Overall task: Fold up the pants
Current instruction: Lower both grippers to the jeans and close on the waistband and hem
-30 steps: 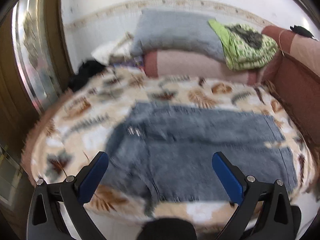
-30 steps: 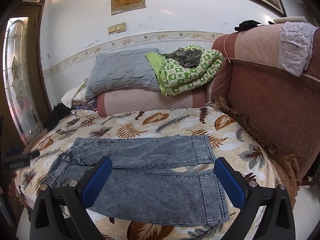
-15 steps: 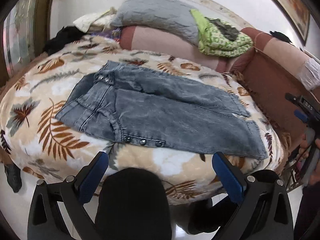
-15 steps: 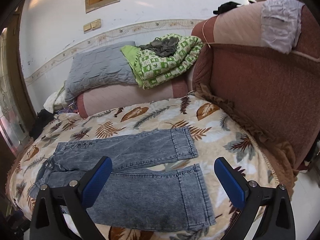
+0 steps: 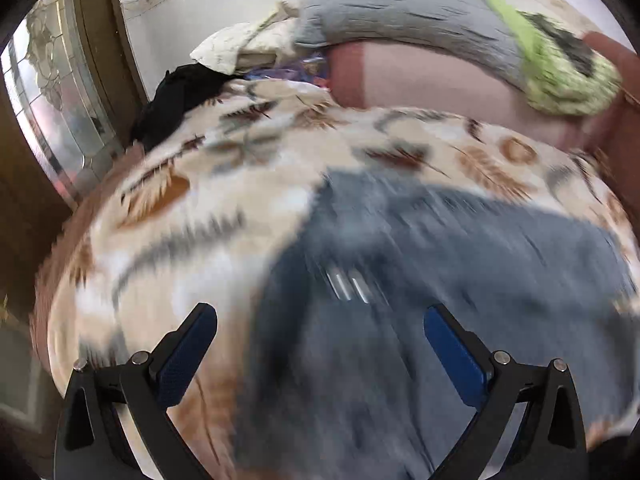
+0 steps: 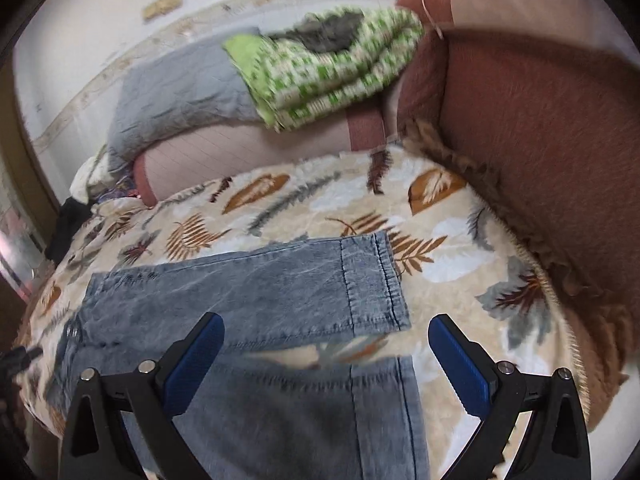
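Observation:
Grey-blue denim pants [image 6: 256, 304] lie flat on a leaf-patterned blanket [image 6: 440, 216], waist to the left, both legs reaching right. In the right wrist view my right gripper [image 6: 324, 354] is open and empty, just above the near leg by its hem [image 6: 380, 408]. In the blurred left wrist view my left gripper [image 5: 320, 344] is open and empty, over the waist end of the pants [image 5: 400, 280], where metal buttons [image 5: 348, 286] show.
A grey pillow [image 6: 176, 92], a pink bolster [image 6: 248, 148] and a green checked blanket [image 6: 320, 64] are piled at the back. A reddish-brown sofa arm [image 6: 540, 140] bounds the right side. A black garment [image 5: 176, 96] lies at the far left by a glass door [image 5: 52, 92].
Both grippers have dropped closer to the pants. The left one swung back over the waist end, the right one moved down toward the leg hems. Both stay open.

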`<action>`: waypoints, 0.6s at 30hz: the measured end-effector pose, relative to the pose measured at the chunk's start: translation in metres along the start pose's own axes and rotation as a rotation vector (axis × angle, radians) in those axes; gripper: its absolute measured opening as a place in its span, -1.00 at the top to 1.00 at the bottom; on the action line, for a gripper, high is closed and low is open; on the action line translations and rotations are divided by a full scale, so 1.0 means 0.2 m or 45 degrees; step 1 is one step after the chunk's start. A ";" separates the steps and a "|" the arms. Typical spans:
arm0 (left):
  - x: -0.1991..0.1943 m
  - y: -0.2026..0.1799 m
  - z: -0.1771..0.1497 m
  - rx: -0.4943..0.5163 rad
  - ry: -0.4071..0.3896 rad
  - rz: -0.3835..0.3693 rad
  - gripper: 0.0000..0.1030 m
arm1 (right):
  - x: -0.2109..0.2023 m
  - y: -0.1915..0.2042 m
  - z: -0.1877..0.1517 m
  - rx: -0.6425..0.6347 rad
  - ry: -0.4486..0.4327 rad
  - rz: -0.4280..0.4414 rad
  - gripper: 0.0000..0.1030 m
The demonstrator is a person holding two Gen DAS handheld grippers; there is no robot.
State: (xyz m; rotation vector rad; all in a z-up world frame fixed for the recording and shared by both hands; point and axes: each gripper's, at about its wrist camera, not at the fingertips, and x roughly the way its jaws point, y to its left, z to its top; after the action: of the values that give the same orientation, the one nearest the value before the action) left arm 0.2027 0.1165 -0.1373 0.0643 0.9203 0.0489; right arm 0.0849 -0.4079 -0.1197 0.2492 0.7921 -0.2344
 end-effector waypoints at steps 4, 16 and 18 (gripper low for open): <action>0.35 0.09 0.38 -0.109 0.107 -0.032 -1.00 | 0.26 -0.11 0.15 0.051 0.111 -0.015 -1.00; 1.08 -0.18 0.63 -0.085 0.400 -0.161 -0.18 | 0.84 -0.40 0.49 0.203 0.228 0.038 -1.00; 1.09 -0.21 0.64 -0.048 0.374 -0.195 0.21 | 0.91 -0.43 0.50 0.242 0.244 0.061 -1.00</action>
State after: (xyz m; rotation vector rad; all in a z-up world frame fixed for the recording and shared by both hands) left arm 0.4372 0.0860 -0.2351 -0.0500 1.2145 -0.0685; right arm 0.2497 -0.5410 -0.1956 0.4742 0.9533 -0.2435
